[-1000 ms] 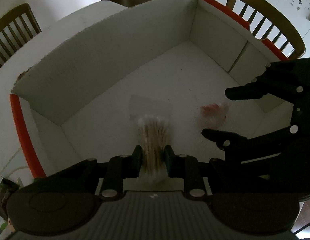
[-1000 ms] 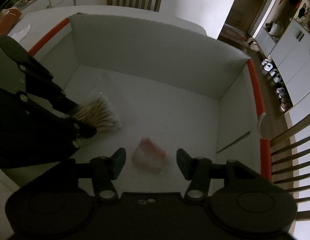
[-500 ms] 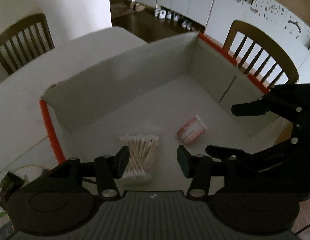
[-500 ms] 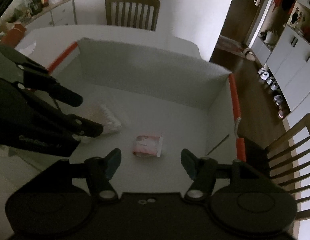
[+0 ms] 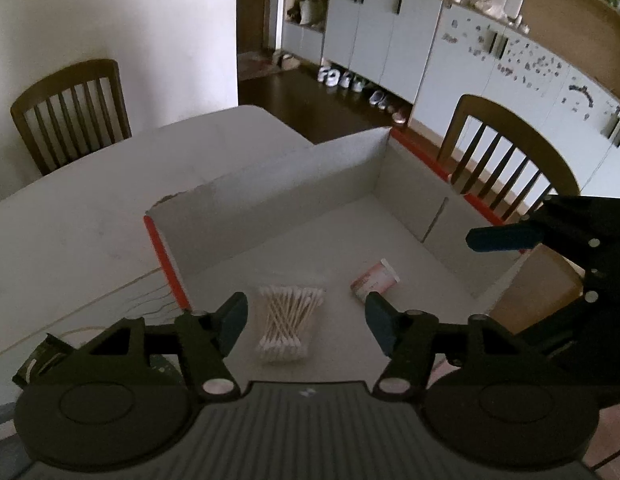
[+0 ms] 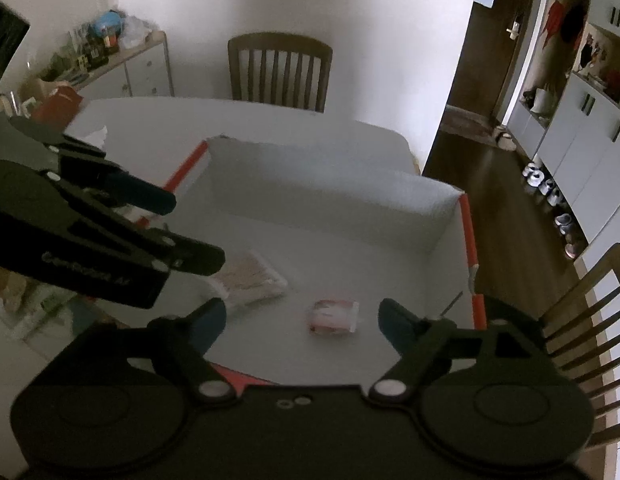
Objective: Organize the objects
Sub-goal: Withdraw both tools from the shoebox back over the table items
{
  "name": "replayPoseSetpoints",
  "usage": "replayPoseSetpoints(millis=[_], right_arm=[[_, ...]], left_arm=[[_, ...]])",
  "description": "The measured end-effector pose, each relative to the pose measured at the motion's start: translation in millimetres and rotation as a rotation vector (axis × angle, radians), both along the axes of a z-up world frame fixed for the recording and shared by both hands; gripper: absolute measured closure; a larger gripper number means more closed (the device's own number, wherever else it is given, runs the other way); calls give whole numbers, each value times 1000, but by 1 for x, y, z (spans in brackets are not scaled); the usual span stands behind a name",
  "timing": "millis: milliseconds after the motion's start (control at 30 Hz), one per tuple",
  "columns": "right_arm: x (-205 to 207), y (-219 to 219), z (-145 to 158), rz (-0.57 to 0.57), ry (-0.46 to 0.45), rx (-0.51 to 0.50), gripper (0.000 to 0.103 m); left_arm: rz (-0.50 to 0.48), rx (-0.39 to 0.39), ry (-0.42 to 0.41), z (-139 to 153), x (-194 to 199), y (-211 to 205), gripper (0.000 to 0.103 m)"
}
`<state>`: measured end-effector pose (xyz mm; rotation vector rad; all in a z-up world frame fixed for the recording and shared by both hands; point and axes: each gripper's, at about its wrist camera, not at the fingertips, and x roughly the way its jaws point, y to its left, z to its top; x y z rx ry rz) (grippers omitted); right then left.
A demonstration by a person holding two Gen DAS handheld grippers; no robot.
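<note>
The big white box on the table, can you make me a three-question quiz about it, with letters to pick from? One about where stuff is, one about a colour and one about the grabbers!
1. Where does the clear packet of cotton swabs lie?
A. on a wooden chair
B. on the floor of the white cardboard box
C. on the dark floor

2. What colour are the strips on the box's edges?
A. blue
B. green
C. orange-red

3. What does the left gripper hold?
A. nothing
B. the swabs
C. the small pink-and-white packet

Answers: 1 B, the swabs rest inside the box walls. 2 C, both side edges show orange-red. 3 A, its jaws are opening and stand above the swabs, clear of them.
</note>
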<state>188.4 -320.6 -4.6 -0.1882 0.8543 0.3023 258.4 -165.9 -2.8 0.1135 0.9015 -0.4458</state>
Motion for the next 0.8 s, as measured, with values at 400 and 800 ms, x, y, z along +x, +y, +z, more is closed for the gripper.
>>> replayPoseSetpoints(millis=[400,800], right_arm=[[-19,35,19,-41,-70,62,2],[-38,95,28,-46,-103,81,2]], left_arm=[[12,-78,-71,20,-34,56,20],[51,-133,-145,36,-68,133,2]])
